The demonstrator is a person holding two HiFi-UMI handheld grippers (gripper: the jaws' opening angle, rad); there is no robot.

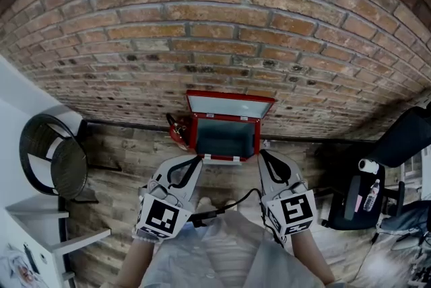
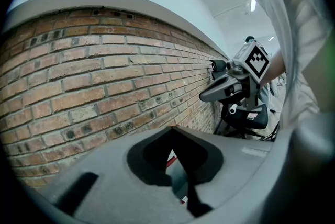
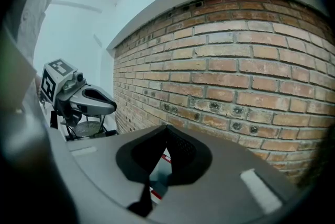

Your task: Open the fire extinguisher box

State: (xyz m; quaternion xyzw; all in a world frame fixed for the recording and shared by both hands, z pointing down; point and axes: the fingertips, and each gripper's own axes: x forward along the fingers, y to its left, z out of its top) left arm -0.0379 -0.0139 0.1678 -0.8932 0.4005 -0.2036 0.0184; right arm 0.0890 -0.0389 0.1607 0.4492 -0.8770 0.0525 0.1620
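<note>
The red fire extinguisher box [image 1: 225, 138] stands on the floor against the brick wall. Its lid [image 1: 229, 105] is tilted up and back, and the grey inside shows. A red object [image 1: 177, 129] sits at the box's left side. My left gripper [image 1: 196, 159] and right gripper [image 1: 263, 154] hover side by side just in front of the box, both shut and holding nothing. In the left gripper view the jaws meet in a peak [image 2: 174, 130], with the right gripper [image 2: 209, 94] off to the side. The right gripper view shows its own closed jaws [image 3: 166, 127] and the left gripper [image 3: 110, 105].
The brick wall [image 1: 215, 24] fills the far side. A round black wire chair [image 1: 50, 159] and a white shelf [image 1: 40, 226] stand at the left. At the right is a black office chair [image 1: 404, 138] with a bottle [image 1: 370, 198]. The floor is wooden boards [image 1: 121, 165].
</note>
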